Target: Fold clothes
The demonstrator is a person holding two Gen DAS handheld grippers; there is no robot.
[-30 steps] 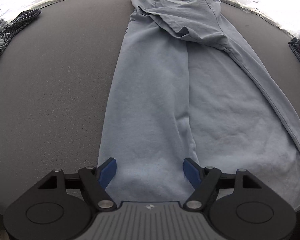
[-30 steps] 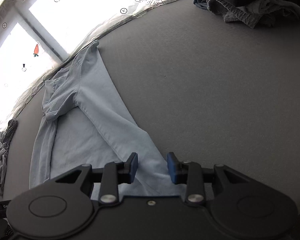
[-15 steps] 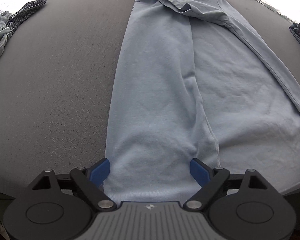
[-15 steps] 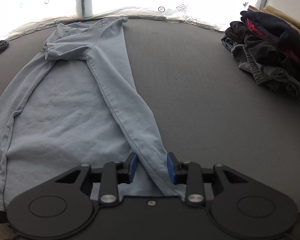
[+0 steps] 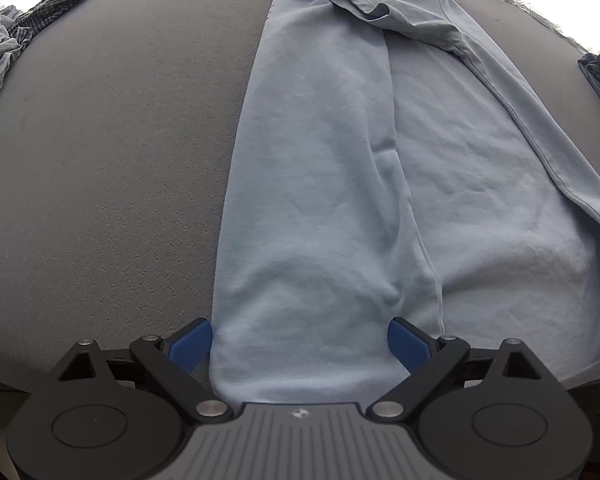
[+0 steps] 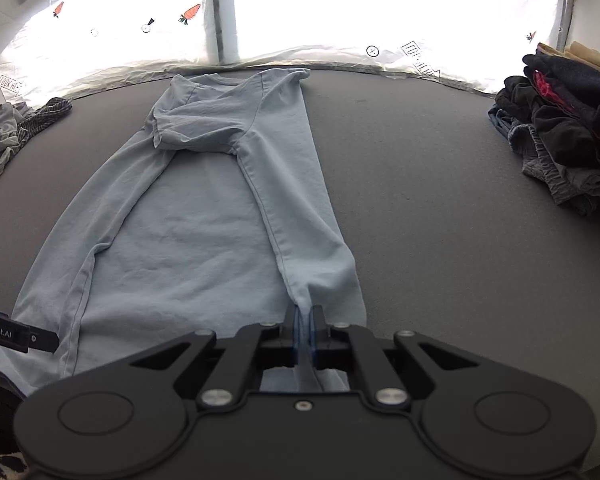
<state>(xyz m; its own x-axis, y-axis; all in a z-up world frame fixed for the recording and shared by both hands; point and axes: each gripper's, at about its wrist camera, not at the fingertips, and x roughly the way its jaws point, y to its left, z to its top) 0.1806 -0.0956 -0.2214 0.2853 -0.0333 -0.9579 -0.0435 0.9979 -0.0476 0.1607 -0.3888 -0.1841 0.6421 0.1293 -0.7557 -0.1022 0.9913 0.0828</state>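
Observation:
A light blue T-shirt lies flat on the grey table, both long sides folded inward, collar at the far end; it also shows in the right wrist view. My left gripper is open wide, its blue fingertips astride the folded left strip at the hem. My right gripper is shut on the shirt's hem at the folded right strip, cloth bunched between the pads. The left gripper's tip shows at the left edge of the right wrist view.
A pile of dark clothes sits at the table's right. Grey and striped garments lie at the far left, also in the left wrist view. A bright window runs behind the table.
My right gripper has shut on the shirt's hem; it was open half a second ago. My left gripper stays open and has pulled back slightly toward the hem.

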